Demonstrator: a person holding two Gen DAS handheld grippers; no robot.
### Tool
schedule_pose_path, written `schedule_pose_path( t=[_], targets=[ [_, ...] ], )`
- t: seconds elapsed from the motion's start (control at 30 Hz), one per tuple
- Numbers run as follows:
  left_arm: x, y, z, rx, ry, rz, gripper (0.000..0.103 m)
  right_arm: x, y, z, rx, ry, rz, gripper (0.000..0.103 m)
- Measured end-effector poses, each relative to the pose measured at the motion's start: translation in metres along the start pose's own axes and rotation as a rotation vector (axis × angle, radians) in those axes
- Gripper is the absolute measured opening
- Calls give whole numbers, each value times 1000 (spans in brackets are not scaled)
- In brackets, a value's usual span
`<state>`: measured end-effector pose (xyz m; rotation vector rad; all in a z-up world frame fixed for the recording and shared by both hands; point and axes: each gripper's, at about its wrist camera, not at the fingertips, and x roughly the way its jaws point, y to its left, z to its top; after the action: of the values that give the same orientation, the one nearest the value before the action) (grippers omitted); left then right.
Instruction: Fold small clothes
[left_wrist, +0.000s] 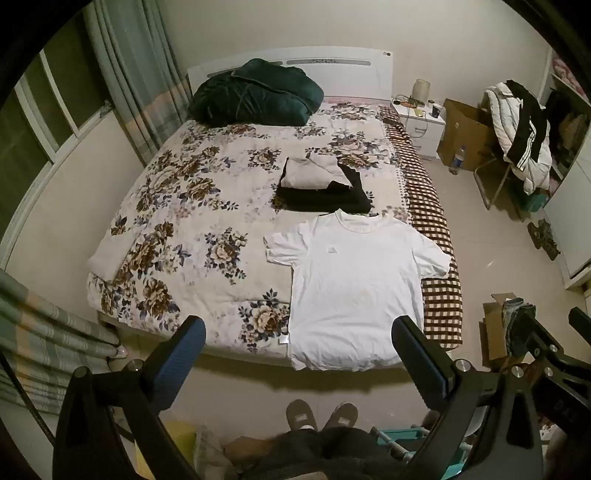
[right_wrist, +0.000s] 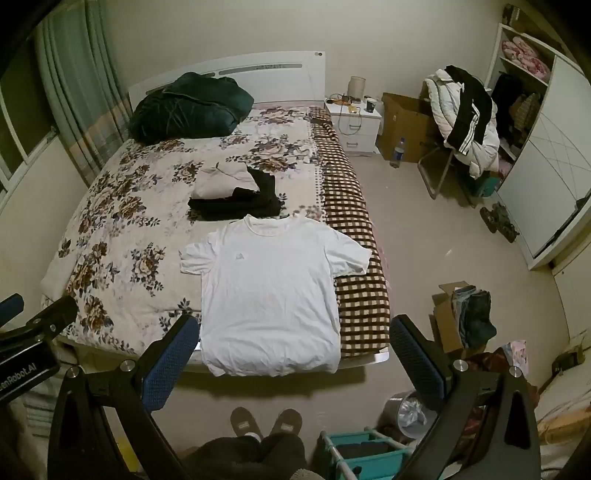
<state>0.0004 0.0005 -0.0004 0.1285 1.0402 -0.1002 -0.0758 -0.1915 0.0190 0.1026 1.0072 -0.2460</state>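
Observation:
A white T-shirt (left_wrist: 354, 288) lies flat, front up, on the near right part of the bed (left_wrist: 177, 236), its hem hanging over the foot edge. It also shows in the right wrist view (right_wrist: 271, 291). Behind it sits a stack of folded clothes (left_wrist: 321, 184), black under cream, also in the right wrist view (right_wrist: 236, 194). My left gripper (left_wrist: 299, 332) is open and empty, held above the foot of the bed. My right gripper (right_wrist: 295, 332) is open and empty beside it, over the shirt's hem.
A dark green quilt (left_wrist: 255, 96) lies at the headboard. A checked blanket (right_wrist: 354, 266) runs along the bed's right side. A nightstand (right_wrist: 354, 125), cardboard boxes (right_wrist: 447, 321), a chair with coats (right_wrist: 465, 122), a teal rack (right_wrist: 365, 454) and a bin (right_wrist: 410, 413) stand on the floor at right.

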Motion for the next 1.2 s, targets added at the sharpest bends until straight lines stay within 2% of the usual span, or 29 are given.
schedule_pose_path(
  t=[1.2],
  targets=[
    [1,-5,3,6,-13,12,103,-8,-1,-1,6,-3,4,103]
  ],
)
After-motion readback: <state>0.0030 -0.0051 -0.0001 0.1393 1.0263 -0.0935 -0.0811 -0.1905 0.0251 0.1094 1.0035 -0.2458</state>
